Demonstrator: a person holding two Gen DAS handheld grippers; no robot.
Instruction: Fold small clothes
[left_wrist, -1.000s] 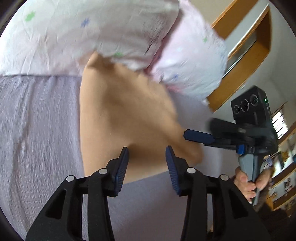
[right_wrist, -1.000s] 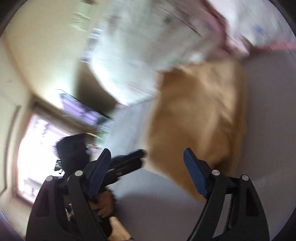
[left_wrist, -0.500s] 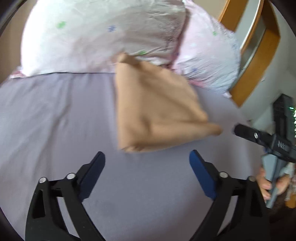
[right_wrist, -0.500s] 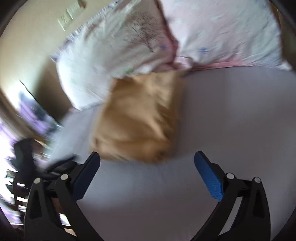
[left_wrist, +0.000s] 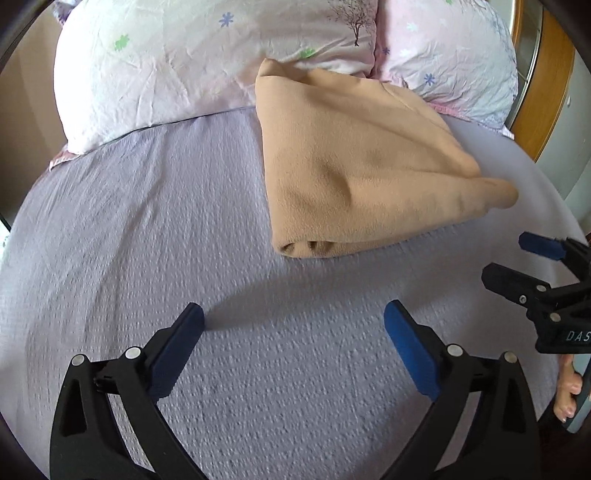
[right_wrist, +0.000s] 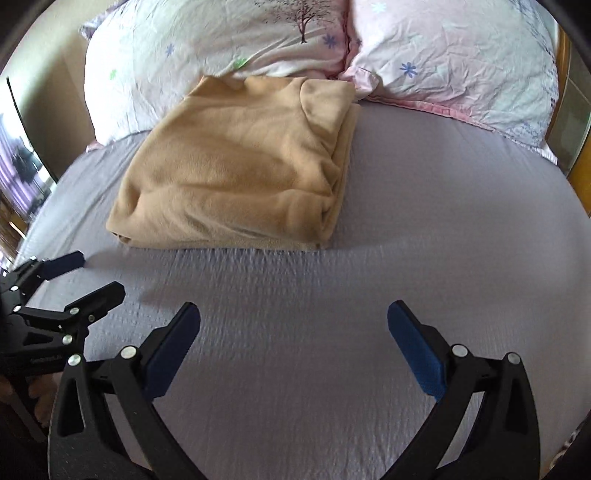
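Where the folded tan garment (left_wrist: 354, 166) meets the pillows (left_wrist: 207, 62), its far edge is hidden. Your left gripper (left_wrist: 293, 332) and right gripper (right_wrist: 293, 325) gape wide, empty, above the lilac sheet (right_wrist: 332, 295).

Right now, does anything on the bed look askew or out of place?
Only small things. The folded tan garment lies at an angle, its far edge against the pillows, with one corner poking out of the fold. Both claws, left and right, are open, clear of it.

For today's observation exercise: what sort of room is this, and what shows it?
Most likely a bedroom: two flowered pillows lie at the head of a bed with a lilac sheet, a folded tan garment on it.
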